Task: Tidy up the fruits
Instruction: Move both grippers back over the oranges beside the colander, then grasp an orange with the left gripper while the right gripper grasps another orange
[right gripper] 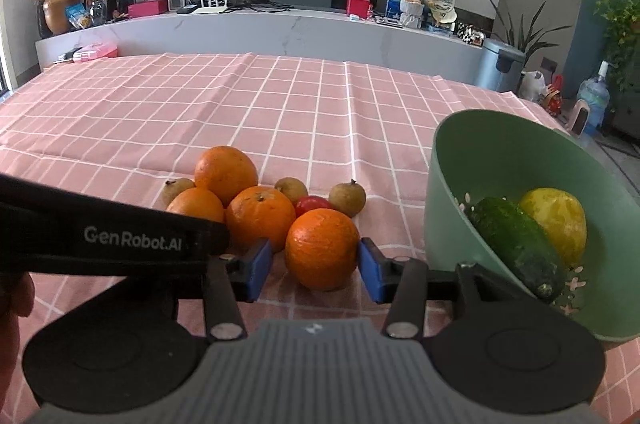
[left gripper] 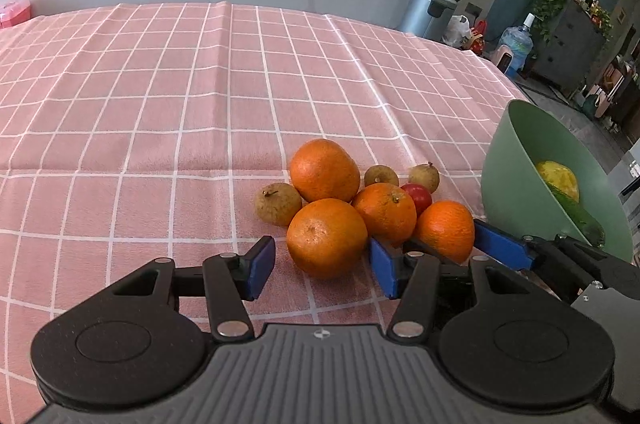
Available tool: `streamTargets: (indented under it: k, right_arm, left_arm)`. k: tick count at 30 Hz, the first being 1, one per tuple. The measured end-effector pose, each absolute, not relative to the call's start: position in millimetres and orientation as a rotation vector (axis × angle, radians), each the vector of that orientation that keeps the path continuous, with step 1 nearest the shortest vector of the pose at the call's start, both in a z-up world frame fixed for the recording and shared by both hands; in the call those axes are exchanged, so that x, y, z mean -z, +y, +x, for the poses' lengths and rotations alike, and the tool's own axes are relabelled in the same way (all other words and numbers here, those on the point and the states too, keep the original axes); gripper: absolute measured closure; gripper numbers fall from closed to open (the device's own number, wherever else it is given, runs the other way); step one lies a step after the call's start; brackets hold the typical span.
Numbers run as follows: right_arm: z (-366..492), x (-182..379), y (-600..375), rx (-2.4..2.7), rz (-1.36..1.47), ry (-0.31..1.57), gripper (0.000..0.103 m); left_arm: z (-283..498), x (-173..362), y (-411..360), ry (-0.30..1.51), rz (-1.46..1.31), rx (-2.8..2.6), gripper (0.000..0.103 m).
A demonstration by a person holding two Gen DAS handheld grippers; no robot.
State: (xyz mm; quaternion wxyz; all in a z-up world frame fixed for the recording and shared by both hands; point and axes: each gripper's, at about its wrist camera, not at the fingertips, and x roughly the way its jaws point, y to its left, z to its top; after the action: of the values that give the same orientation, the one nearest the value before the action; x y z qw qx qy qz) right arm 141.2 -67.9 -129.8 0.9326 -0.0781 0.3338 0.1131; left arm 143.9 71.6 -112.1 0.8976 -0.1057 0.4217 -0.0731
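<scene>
Several oranges, three small brown fruits and a red tomato (left gripper: 417, 195) lie in a cluster on the pink checked tablecloth (left gripper: 160, 103). My left gripper (left gripper: 323, 267) is open, its blue pads on either side of the nearest orange (left gripper: 326, 238), with gaps showing. My right gripper (right gripper: 316, 268) is open around the rightmost orange (right gripper: 321, 248); it also shows in the left wrist view (left gripper: 446, 235). A tilted green bowl (right gripper: 452, 224) to the right holds a cucumber (right gripper: 516, 244) and a yellow fruit (right gripper: 556, 220).
The left gripper's black body (right gripper: 100, 240) crosses the left of the right wrist view, close beside the right gripper. The table's right edge runs just past the bowl (left gripper: 516, 191). A grey counter (right gripper: 280, 31) stands behind the table.
</scene>
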Motion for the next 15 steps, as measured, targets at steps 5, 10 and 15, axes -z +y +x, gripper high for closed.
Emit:
streamTargets:
  k: [5,10,15]
  right_arm:
    - [141.7,130.8,-66.4,-0.216,-0.175,0.682,0.064]
    - [141.3,129.9,-70.9,-0.213,-0.154,0.687,0.067]
    - [136.5,123.6,-75.3,-0.248,-0.132,0.696,0.068]
  left_arm:
    - [142.5,111.1,70.4,0.871,-0.221,0.171,0.054]
    - [140.5,108.6,70.8,0.875,-0.235,0.167,0.055]
    - [132.7,102.4,72.8,0.875,-0.253,0.159,0.056]
